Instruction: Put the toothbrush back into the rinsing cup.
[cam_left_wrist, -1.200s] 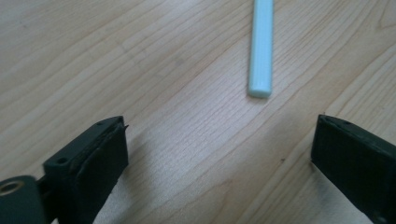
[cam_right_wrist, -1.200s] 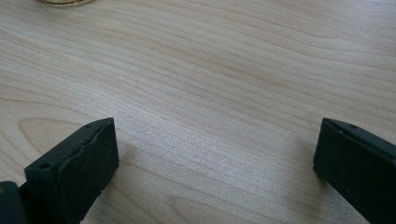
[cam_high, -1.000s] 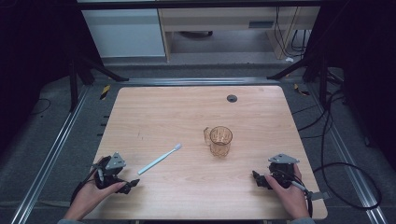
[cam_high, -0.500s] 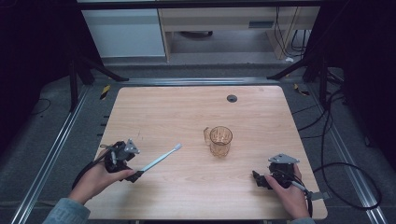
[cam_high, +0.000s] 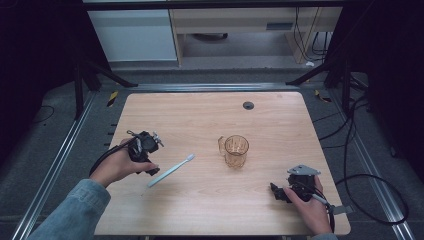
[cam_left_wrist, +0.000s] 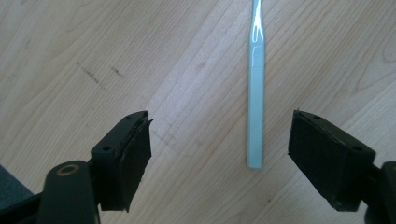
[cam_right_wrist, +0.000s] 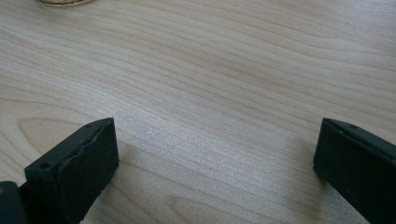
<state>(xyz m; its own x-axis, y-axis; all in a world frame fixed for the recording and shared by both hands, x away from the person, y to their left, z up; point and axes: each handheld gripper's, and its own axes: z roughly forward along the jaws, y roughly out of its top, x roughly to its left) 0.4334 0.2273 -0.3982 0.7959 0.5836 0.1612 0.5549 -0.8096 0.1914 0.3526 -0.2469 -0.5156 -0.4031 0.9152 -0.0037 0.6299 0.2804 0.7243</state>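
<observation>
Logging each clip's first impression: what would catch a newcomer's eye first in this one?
Probably the pale blue toothbrush lying slantwise on the wooden table, with the left gripper poised over its handle end; its jaws have just been closing but do not touch it. Next, the clear amber cup standing upright near the table's middle. The right gripper rests open at the near right edge.

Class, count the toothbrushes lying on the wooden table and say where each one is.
1: the toothbrush lies flat beside the left gripper, left of the cup.
</observation>
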